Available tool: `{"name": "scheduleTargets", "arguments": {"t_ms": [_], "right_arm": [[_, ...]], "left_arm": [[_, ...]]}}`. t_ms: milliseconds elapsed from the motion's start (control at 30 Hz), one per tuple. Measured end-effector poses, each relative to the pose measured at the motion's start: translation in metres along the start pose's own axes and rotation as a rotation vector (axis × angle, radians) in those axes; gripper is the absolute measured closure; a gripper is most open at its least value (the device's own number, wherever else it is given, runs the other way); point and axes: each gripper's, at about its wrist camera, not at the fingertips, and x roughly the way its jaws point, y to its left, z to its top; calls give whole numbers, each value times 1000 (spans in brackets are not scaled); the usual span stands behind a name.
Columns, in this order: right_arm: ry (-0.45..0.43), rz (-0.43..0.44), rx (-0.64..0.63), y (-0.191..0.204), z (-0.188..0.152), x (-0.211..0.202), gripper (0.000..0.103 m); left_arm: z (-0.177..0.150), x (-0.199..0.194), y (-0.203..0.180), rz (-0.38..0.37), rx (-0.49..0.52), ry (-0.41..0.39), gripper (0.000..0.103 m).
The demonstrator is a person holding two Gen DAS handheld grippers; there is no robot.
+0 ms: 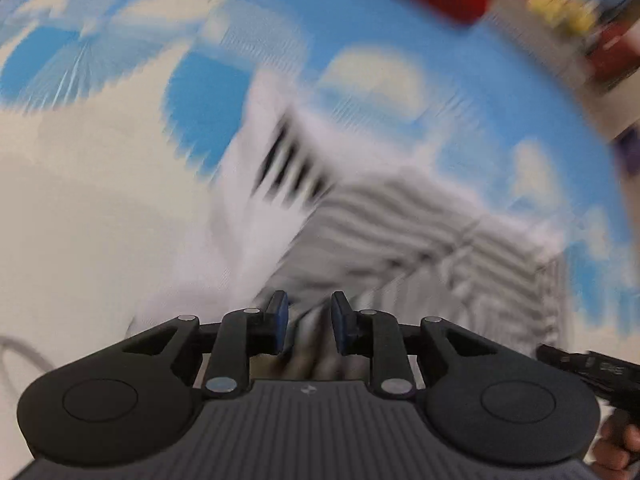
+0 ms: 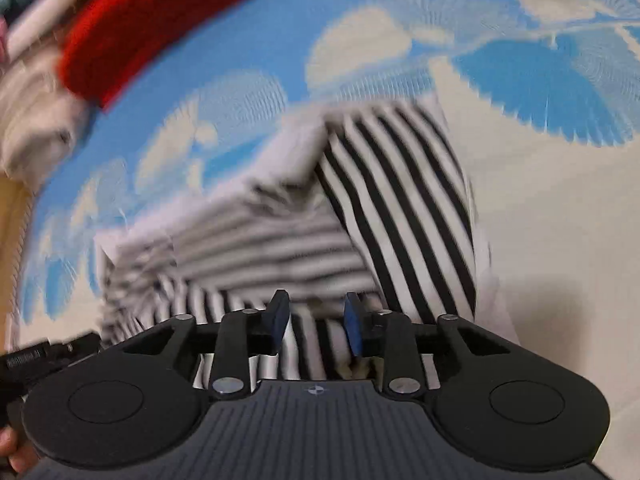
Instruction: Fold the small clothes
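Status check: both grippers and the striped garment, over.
Left gripper open, right gripper open, both over the striped garment. Garment part-folded on the blue patterned cloth. Red item off to the side, nothing blocking.

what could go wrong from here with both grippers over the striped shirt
1. Both the left gripper and right gripper have open jaws over the striped shirt; closing now may pinch several folded layers at once.
2. Both views are blurred, so aiming at the shirt's edge looks unreliable.
3. The red cloth lies close behind; a wide fold might drag onto it.
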Motion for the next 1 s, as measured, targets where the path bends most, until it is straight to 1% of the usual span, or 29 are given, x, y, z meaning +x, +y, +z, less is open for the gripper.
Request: {"name": "scheduleTargets", "arguments": {"t_ms": [33,100,133,167,233,267,300,367,400,433,467,500,567,667,767,867,933,967,1000], "right_arm": [[19,-28,6,-4,-5,6,71],[-10,-30,35,-3,-7,-6,71],[-45,-22,37,1,-7,-18,71],[-104,-6,25,6,-8,-37,71],[-224,-3,-21,13,-14,-75,69],[-283,-6,-44,15,-20,-97,68],[-323,-5,-54,15,-25,-114,66],[-402,25,-66,14,-43,-154,63],[-428,43,-75,9,-50,-167,63],[-463,60,-95,6,-64,-185,62],[-497,70,-126,2,-81,-202,59],[-521,71,-151,-3,-94,-214,58],[-569,65,-196,-8,-128,-233,55],[-592,59,-202,-30,-177,-246,55],[-570,36,-145,-51,-207,-243,54],[-542,29,-75,-67,-238,-234,54],[-528,47,-37,-74,-250,-229,55],[-523,48,-40,-75,-256,-226,55],[-520,32,-51,-76,-261,-221,55]], "left_arm": [[-4,7,4,4,-2,28,78],[-7,-4,-2,16,28,-11,78],[-7,-16,-8,14,61,-51,78],[-9,-32,-13,0,92,-110,76],[-19,-64,-17,-17,146,-217,73],[-25,-80,-18,-26,170,-253,72],[-29,-93,-20,-34,190,-276,72],[-45,-123,-21,-48,224,-327,72],[-55,-140,-20,-58,237,-361,71],[-66,-155,-19,-67,246,-392,65],[-79,-171,-16,-77,248,-426,56],[-93,-185,-15,-86,245,-453,53],[-123,-211,-7,-105,245,-493,52],[-169,-231,-3,-91,310,-531,52],[-209,-235,7,-74,374,-547,52],[-243,-228,24,-70,393,-563,52],[-257,-219,31,-50,380,-543,53],[-263,-217,35,-52,372,-534,53],[-266,-215,37,-54,364,-523,53]]}}
